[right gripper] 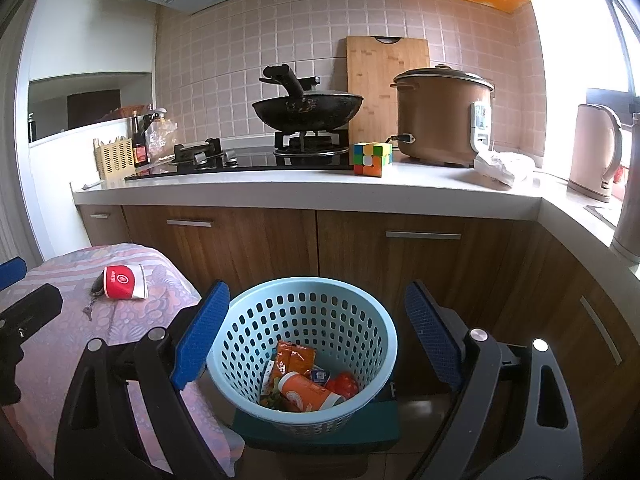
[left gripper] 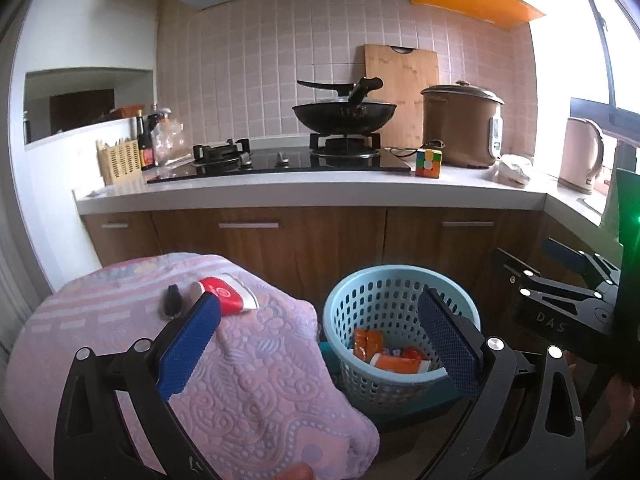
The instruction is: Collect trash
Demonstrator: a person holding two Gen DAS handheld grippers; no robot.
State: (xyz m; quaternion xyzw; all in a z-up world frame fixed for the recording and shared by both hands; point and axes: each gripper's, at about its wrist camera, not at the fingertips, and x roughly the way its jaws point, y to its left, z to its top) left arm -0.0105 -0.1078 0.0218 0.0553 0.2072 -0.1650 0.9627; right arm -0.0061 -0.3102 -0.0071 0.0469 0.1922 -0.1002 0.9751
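Observation:
A light blue perforated basket stands on a dark teal stool; it also shows in the left wrist view. It holds orange wrappers and an orange paper cup. A red and white paper cup lies on its side on the pink cloth-covered table, also in the right wrist view, beside a dark key fob. My left gripper is open and empty, its left finger just in front of the cup. My right gripper is open and empty above the basket.
A kitchen counter runs behind, with a gas stove and wok, a Rubik's cube, a brown rice cooker, a crumpled white bag and a kettle. Wooden cabinets stand below it.

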